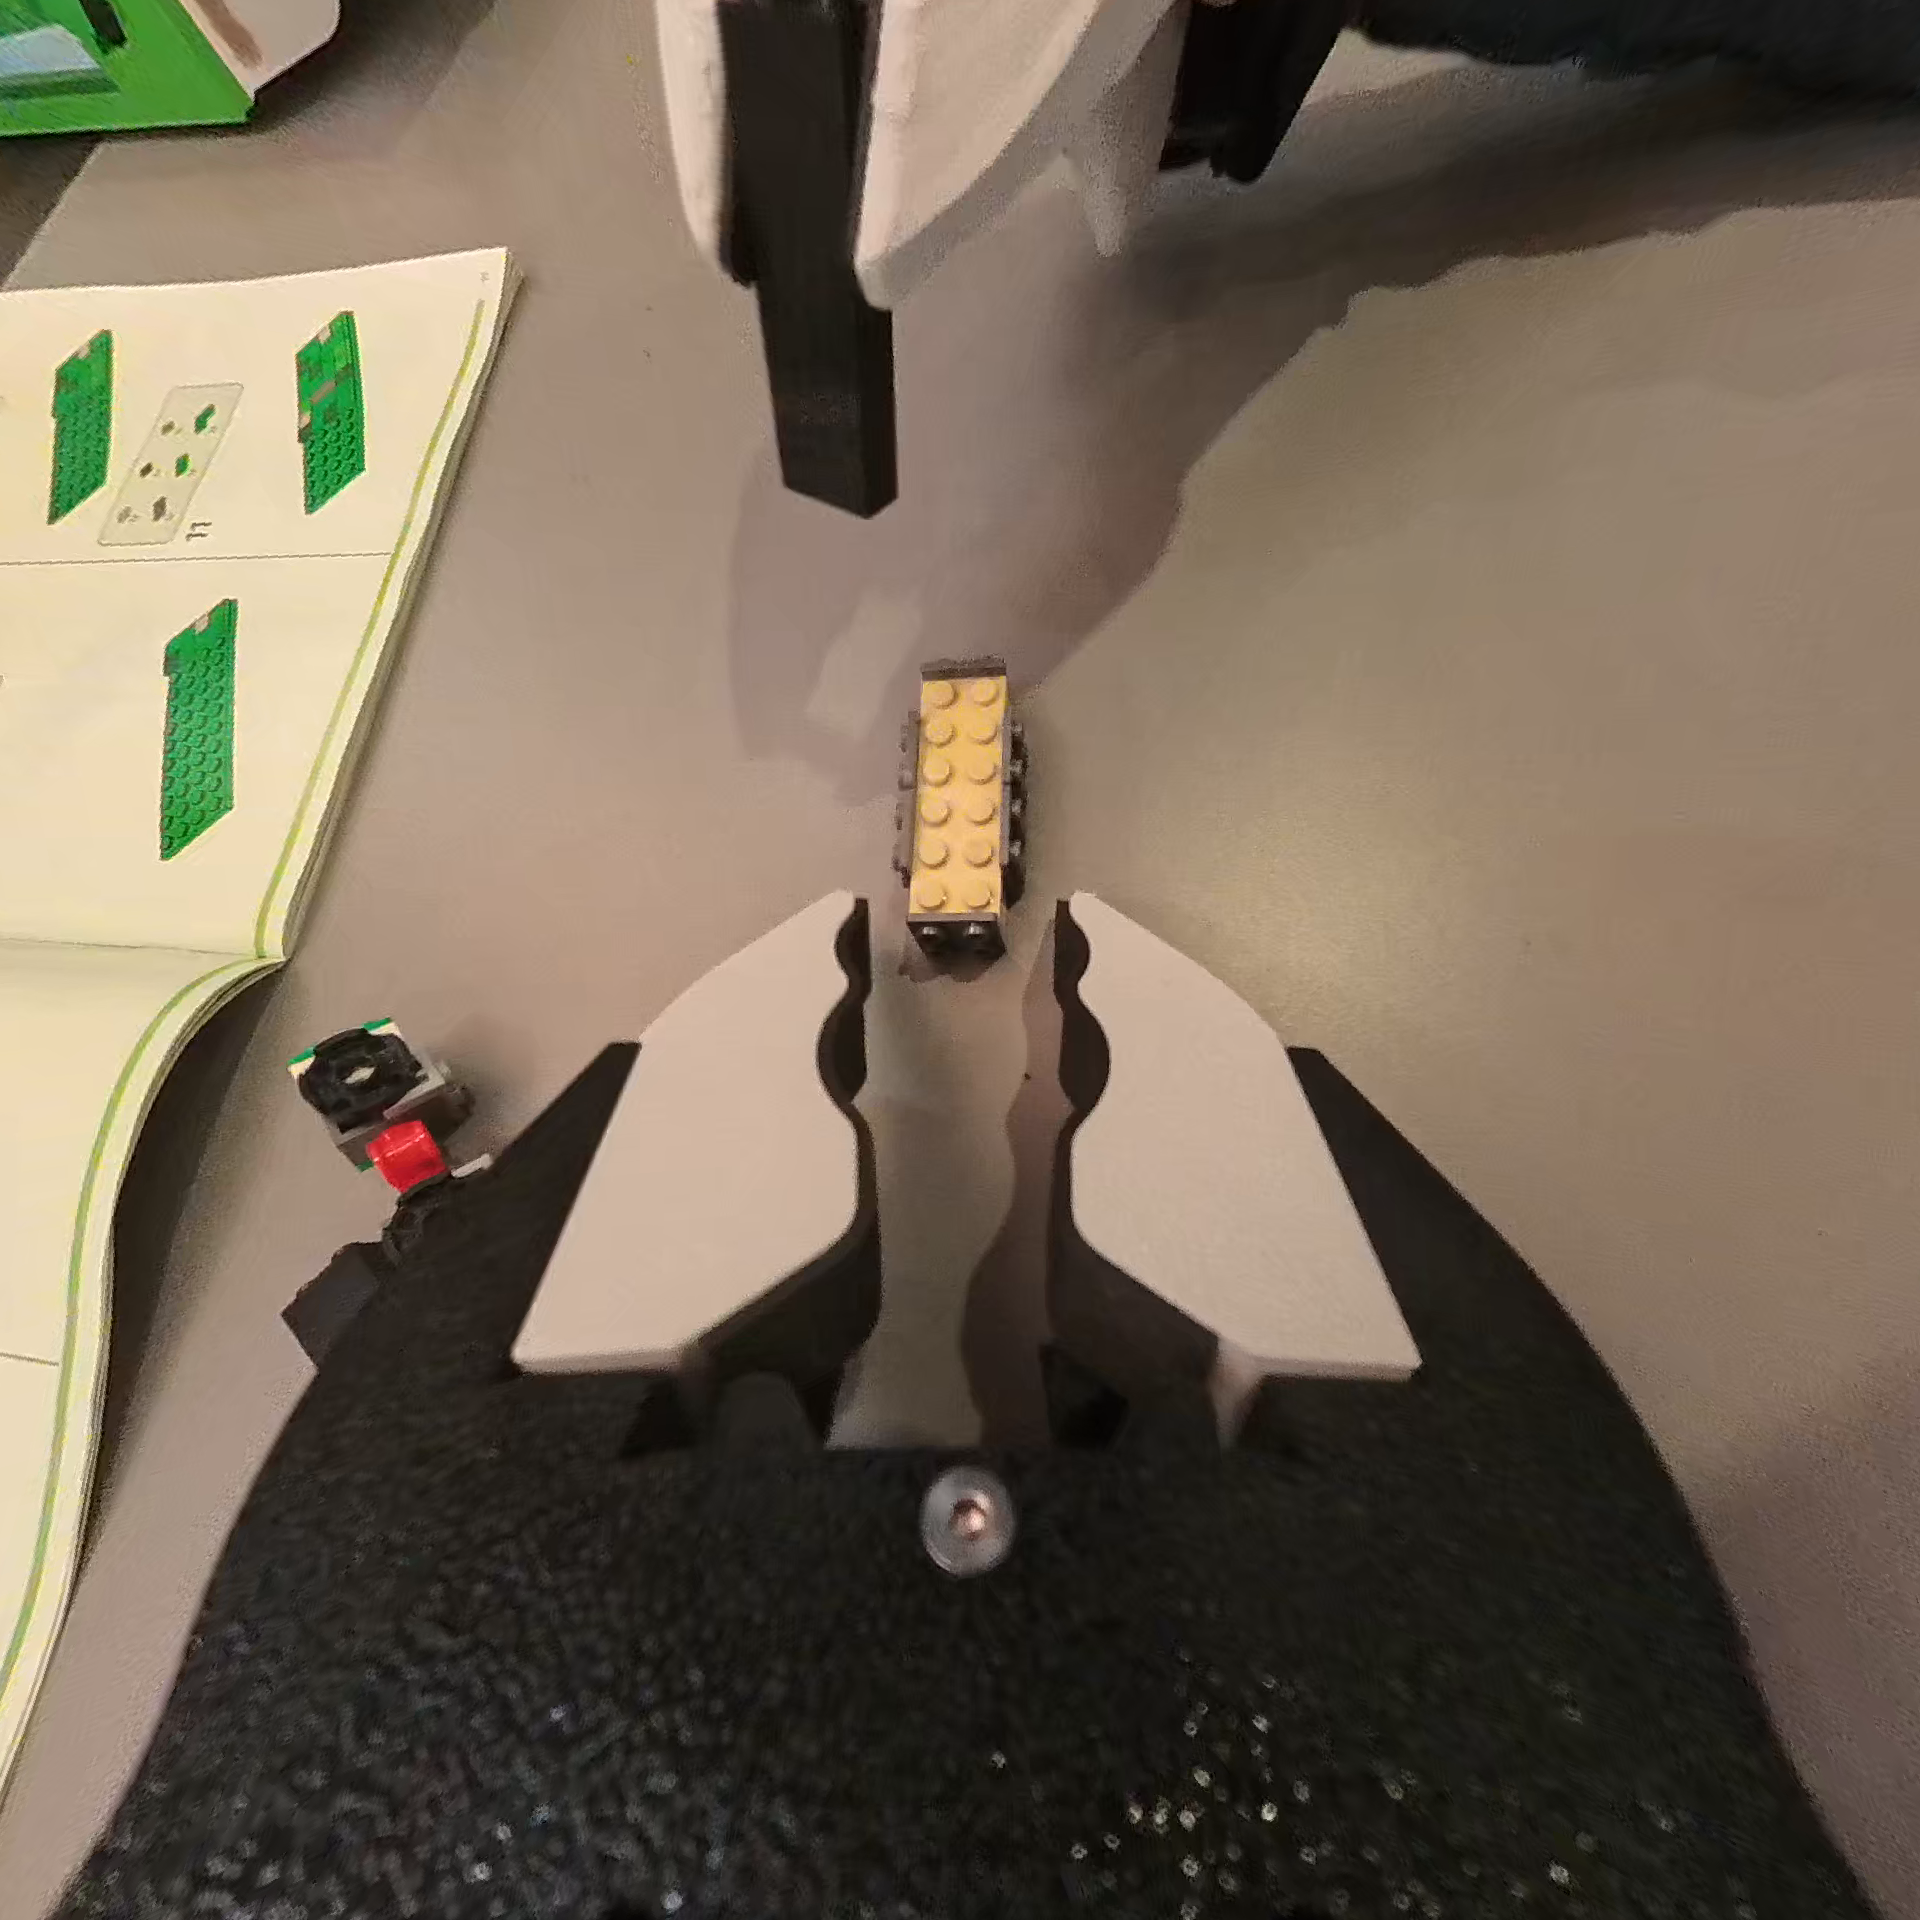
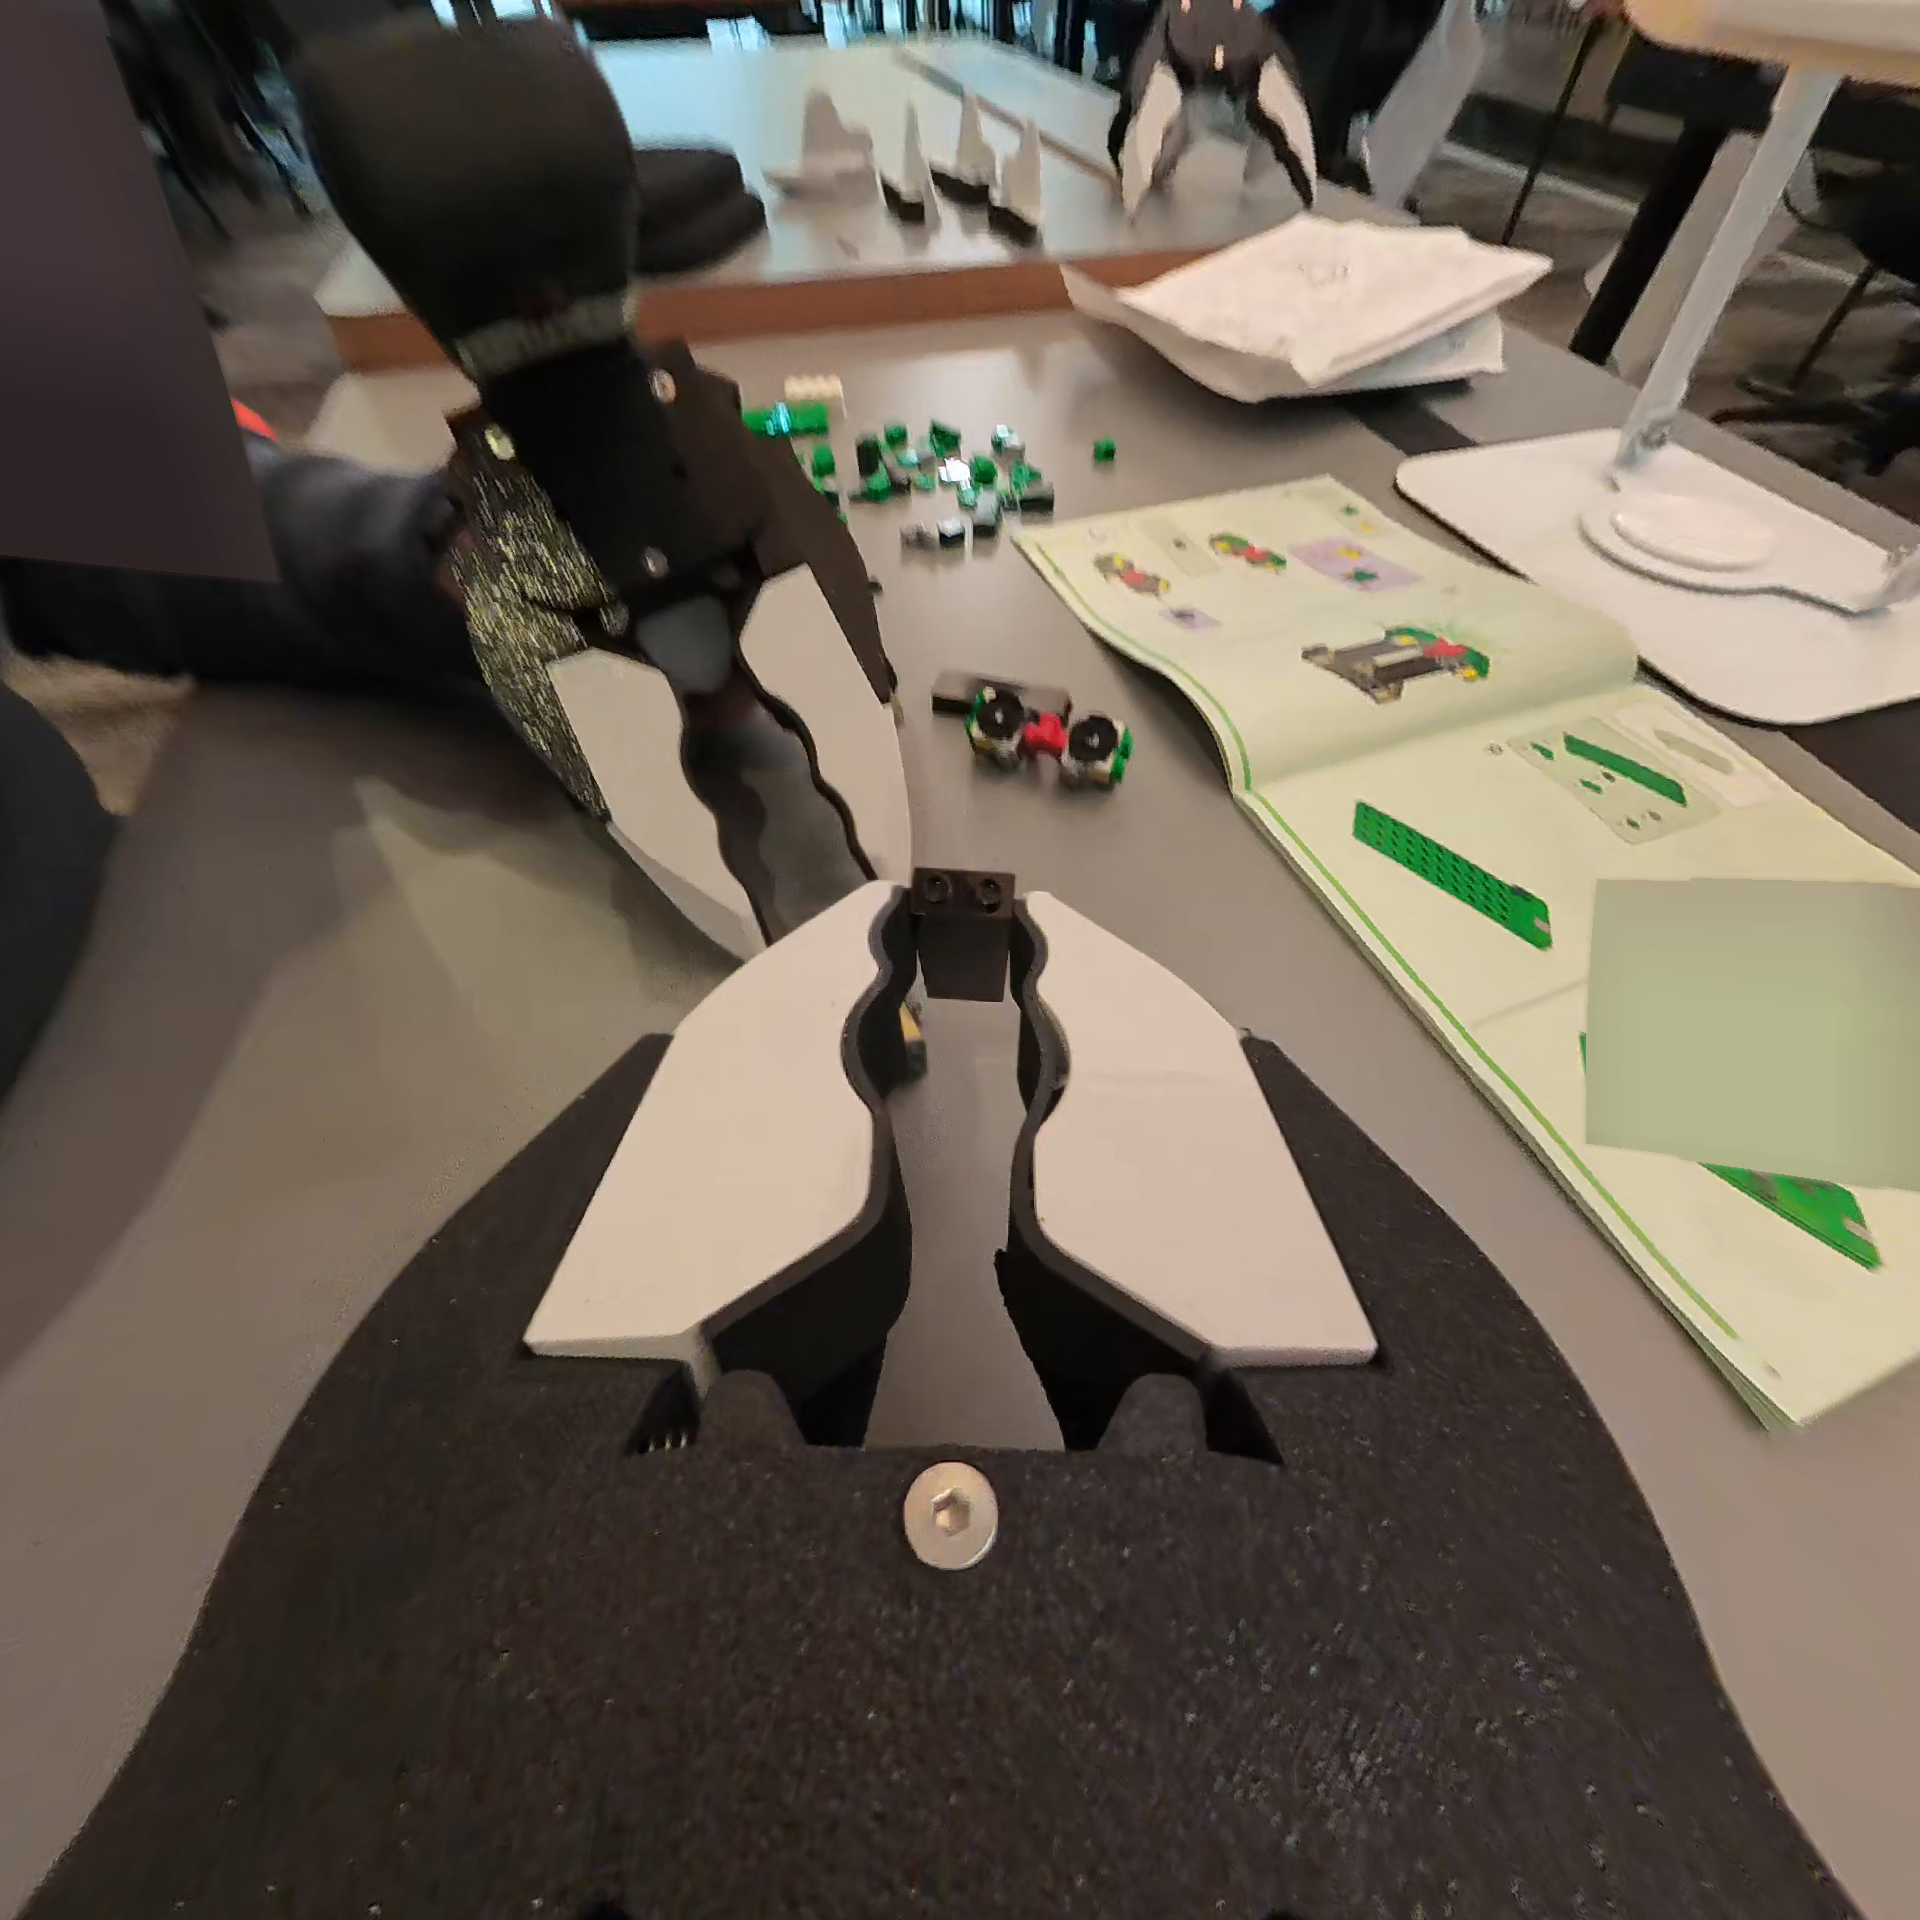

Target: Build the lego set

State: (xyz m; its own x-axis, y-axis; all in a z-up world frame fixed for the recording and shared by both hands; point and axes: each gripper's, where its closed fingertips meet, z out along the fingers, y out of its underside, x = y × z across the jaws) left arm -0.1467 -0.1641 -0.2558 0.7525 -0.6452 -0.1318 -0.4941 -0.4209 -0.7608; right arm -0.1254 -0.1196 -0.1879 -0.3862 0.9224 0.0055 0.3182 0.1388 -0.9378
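Note:
A tan-topped block on a black base (image 1: 961, 805) lies on the grey table, just beyond the tips of my left gripper (image 1: 958, 914), which is open and empty. My right gripper (image 2: 961, 904) is shut on a long black Lego piece (image 2: 961, 935). In the left wrist view the right gripper (image 1: 821, 260) hangs tilted above the far end of the tan block, with the black piece (image 1: 836, 416) pointing down, clear of the block. The right wrist view shows the left gripper (image 2: 810, 862) open, close ahead on the left.
A small wheeled sub-assembly with a red part (image 1: 384, 1112) (image 2: 1049, 738) sits left of my left gripper. The open instruction booklet (image 1: 208, 623) (image 2: 1455, 790) lies beside it. Loose green and black pieces (image 2: 935, 468), white bags (image 2: 1309, 301), a white lamp base (image 2: 1662, 540) and a green box (image 1: 104, 73) lie farther off. One gripper's finger ends stand about 9 centimetres off the other's.

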